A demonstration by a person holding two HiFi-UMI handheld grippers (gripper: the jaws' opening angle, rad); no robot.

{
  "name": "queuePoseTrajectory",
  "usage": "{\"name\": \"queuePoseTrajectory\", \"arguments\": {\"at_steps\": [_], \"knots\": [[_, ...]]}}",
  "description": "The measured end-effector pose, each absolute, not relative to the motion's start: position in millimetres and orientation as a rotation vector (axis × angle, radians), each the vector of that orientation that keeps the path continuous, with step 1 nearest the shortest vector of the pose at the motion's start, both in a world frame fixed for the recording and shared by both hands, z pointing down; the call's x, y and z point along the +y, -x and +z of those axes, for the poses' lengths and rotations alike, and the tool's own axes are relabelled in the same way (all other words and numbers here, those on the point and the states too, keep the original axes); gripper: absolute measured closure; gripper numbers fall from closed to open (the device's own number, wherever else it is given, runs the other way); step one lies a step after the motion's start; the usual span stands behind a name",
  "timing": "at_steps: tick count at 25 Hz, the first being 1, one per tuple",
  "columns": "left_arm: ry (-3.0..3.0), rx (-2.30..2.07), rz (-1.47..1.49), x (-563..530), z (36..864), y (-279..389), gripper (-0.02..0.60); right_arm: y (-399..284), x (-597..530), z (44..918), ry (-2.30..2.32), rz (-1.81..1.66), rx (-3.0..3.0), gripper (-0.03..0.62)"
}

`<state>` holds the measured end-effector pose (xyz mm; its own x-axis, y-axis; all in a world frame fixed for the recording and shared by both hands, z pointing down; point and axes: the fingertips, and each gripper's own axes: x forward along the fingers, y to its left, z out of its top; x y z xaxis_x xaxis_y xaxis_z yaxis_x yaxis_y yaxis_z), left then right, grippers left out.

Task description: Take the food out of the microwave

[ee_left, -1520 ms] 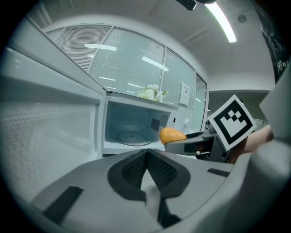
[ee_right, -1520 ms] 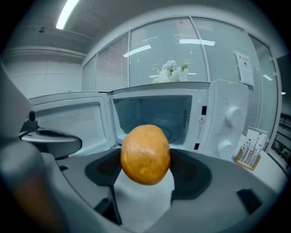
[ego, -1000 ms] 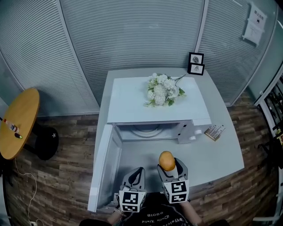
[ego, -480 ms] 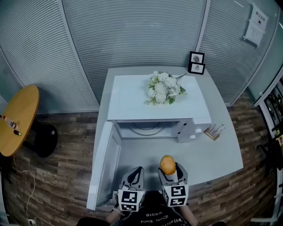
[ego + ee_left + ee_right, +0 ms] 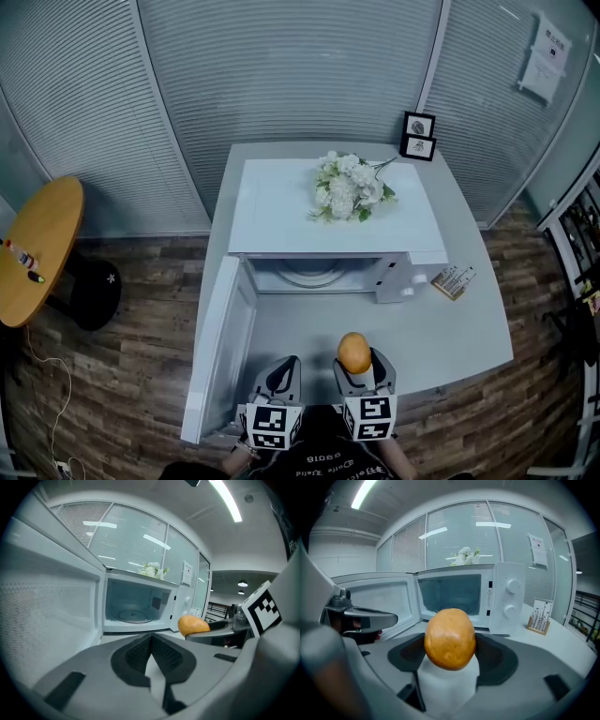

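Observation:
A white microwave (image 5: 328,211) stands on the grey table (image 5: 469,319) with its door (image 5: 220,352) swung open to the left. Its cavity shows only the glass turntable (image 5: 133,616). My right gripper (image 5: 356,364) is shut on an orange-brown, potato-like food item (image 5: 450,638), held above the table in front of the microwave. The same food (image 5: 192,624) appears at the right of the left gripper view. My left gripper (image 5: 281,380) is shut and empty, close beside the right one at the table's near edge.
White flowers (image 5: 345,192) lie on top of the microwave. Two small picture frames (image 5: 417,136) stand at the table's back right, and a small wooden card holder (image 5: 455,281) sits right of the microwave. A round yellow side table (image 5: 37,248) is at far left.
Both grippers have drawn slightly back toward me, with the food still held in the right one. The microwave door stays open.

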<state>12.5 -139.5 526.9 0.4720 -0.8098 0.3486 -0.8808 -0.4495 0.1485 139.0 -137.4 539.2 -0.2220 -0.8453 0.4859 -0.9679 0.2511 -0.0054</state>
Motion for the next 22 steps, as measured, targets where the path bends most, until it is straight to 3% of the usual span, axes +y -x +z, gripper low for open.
{"name": "queuePoseTrajectory", "arguments": {"at_steps": [22], "knots": [[-2.439, -1.429, 0.327, -141.0, 525.7, -12.9, 0.575, -141.9, -134.4, 538.9, -1.677, 0.429, -2.129, 0.27]]}}
